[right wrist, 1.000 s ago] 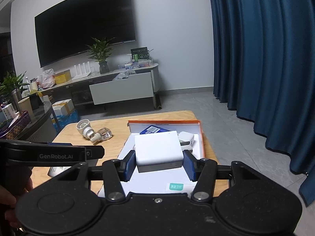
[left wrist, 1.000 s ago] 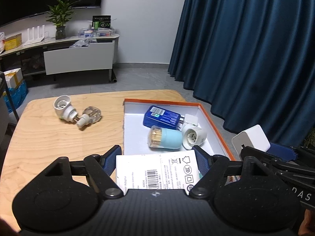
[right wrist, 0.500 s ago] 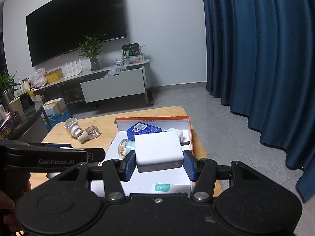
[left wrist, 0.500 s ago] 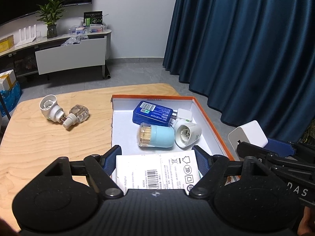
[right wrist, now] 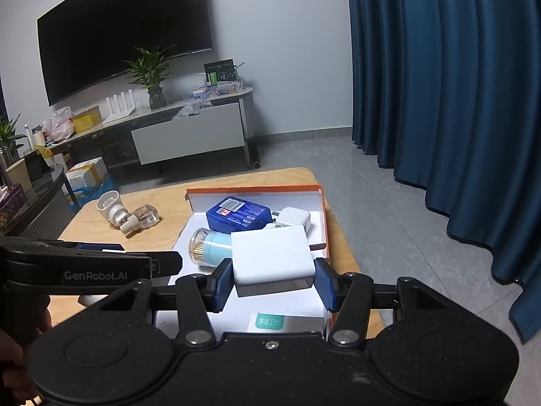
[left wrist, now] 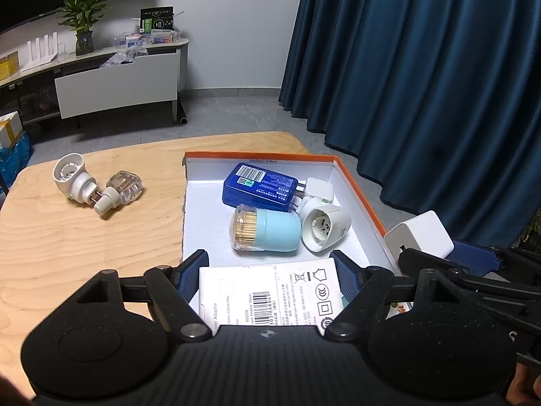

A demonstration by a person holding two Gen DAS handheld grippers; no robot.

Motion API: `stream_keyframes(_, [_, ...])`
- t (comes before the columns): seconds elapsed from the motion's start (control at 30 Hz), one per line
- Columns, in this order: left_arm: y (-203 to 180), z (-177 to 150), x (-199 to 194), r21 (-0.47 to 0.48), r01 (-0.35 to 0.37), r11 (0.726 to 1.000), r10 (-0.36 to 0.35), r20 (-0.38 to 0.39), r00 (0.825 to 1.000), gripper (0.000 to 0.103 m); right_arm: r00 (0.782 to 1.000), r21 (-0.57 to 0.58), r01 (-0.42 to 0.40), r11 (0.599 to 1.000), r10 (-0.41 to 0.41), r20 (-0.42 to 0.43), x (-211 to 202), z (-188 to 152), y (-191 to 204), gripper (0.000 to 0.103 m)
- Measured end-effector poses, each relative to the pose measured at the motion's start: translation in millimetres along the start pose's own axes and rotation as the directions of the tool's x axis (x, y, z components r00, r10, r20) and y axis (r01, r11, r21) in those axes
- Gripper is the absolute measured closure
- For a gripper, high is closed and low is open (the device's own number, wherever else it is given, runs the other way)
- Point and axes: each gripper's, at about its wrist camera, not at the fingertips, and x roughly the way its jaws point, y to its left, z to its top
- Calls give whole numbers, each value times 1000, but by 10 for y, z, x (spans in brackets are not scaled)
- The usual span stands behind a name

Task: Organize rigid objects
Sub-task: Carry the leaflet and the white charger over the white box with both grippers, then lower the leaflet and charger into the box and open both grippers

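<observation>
two hand-held tools work over a shallow white cardboard box with an orange rim [left wrist: 358, 189] that sits on the right half of a pale wooden worktop [left wrist: 84, 237]. the left tool [left wrist: 270, 272], its blue-padded fingers [left wrist: 192, 270] set partly apart, is clamped on a flat white printed carton with barcode and symbols [left wrist: 270, 291], held above the near end of the box. the right tool [right wrist: 273, 279], drawn in as narrow as it goes, grips a white square power adapter block [right wrist: 272, 253] between its blue pads [right wrist: 324, 282], also above the box; from the left wrist view that block shows just past the box's right rim.

inside the box lie a dark blue flat plastic case with a barcode label [left wrist: 260, 186] at the far end, a small white square plug [left wrist: 319, 187] touching it on the right, a light blue rounded toothpick holder with a clear end [left wrist: 267, 231] on its side in the middle, and a white round plug-in socket piece [left wrist: 324, 230] just beside it. a white carton with a teal label [right wrist: 285, 323] lies at the near end, seen from the right wrist view.

out on the bare wood, left of the box, rest a white plug-in vaporiser head [left wrist: 72, 177] and a clear glass refill bottle with white neck [left wrist: 121, 191], touching each other. dark blue curtains [left wrist: 422, 67] hang at the right.
</observation>
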Motion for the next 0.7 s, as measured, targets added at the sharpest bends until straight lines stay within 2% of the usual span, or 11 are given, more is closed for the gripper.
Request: stream_keyframes(0.7, [-31, 52, 296, 5, 5, 1000, -5, -42, 999, 24, 1000, 10, -1, 1000, 1, -14, 337, 190, -164, 41])
